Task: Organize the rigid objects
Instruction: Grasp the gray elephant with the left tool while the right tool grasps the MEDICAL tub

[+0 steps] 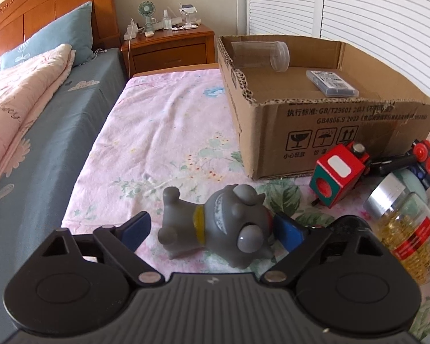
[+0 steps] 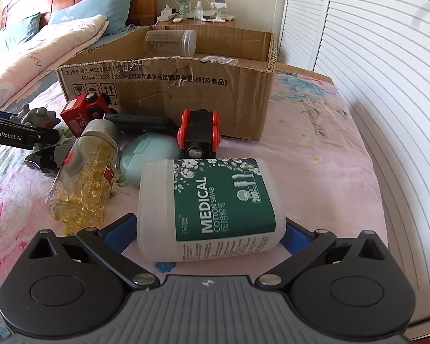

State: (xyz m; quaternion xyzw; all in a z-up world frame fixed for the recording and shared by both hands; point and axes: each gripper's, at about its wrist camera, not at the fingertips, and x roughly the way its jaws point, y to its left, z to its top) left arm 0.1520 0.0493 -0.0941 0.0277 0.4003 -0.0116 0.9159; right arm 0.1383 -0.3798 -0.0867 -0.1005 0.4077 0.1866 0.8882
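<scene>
A cardboard box (image 1: 315, 132), corrugated, torn rim, printed side, is set on a pink floral sheet (image 1: 163, 132); it serves as landmark. Inside the box a clear round jar (image 1: 275, 54) is laid on its side at the far wall, w/ a flat clear case (image 1: 332, 83) beside it on the floor of the box.

Left gripper (image 1: 213, 229) is spread wide just in front of the box, a grey rubbery dog toy (image 1: 215, 223) lying on its side between the blue pads (image 1: 136, 229); contact w/ the pads can't be told. The toy is smooth, w/ stubby legs, a bulging eye and a yellow collar.

Right gripper (image 2: 210, 230) is likewise spread, in front of the box's near wall, around a frosted plastic swab tub (image 2: 209, 206), lying down, green label. Whether the pads touch it isn't clear.

Betw. tub and box: a pale-green oval case (image 2: 146, 154), a black block toy w/ red wheels (image 2: 199, 134), and a red wooden train (image 2: 86, 111) right against the box wall. Left of the tub a clear capsule bottle (image 2: 86, 175), silver cap, is seen lying, filled w/ glossy yellow softgels.
</scene>
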